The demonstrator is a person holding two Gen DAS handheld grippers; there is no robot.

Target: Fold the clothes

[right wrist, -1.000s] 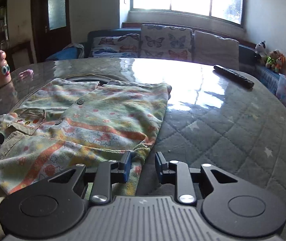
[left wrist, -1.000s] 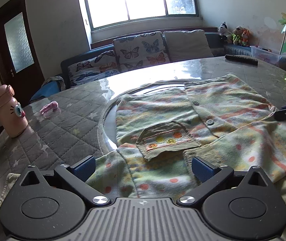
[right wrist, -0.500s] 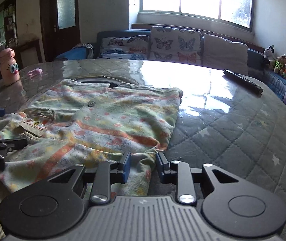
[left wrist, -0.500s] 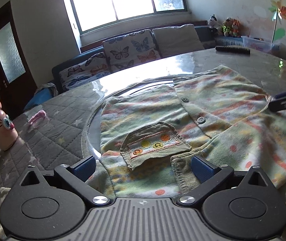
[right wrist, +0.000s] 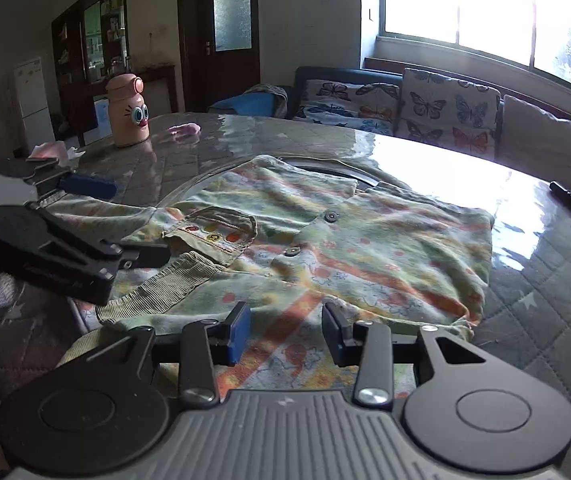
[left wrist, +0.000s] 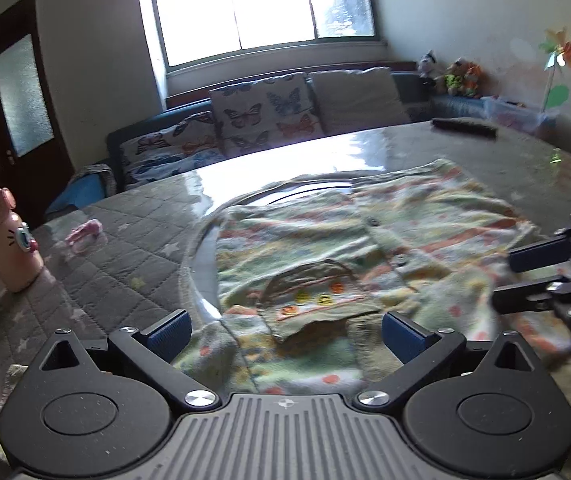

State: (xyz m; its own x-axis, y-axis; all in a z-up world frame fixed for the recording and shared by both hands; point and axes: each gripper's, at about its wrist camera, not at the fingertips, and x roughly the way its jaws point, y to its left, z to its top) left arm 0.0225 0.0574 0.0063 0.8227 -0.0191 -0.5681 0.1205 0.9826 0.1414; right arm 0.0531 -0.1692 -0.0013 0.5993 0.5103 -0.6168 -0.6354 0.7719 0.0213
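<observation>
A child's pale green patterned jacket (left wrist: pixel 365 248) with orange stripes, buttons and a corduroy pocket (left wrist: pixel 317 300) lies flat on the quilted table; it also shows in the right wrist view (right wrist: pixel 345 248). My left gripper (left wrist: pixel 285 326) is open wide, just above the jacket's near edge by the pocket, holding nothing. My right gripper (right wrist: pixel 285 332) is open, over the jacket's near sleeve, and shows at the right in the left wrist view (left wrist: pixel 541 276). The left gripper shows at the left in the right wrist view (right wrist: pixel 97 216).
A pink cartoon bottle (left wrist: pixel 5 240) and a small pink item (left wrist: pixel 85 234) sit at the table's left. A black remote (left wrist: pixel 465 128) lies at the far right. A glass turntable rim (left wrist: pixel 201 248) lies under the jacket. A sofa (left wrist: pixel 285 120) stands behind.
My right gripper has opened and moved left over the jacket's sleeve, closer to the left gripper. My left gripper stays open and has lifted and drawn back slightly.
</observation>
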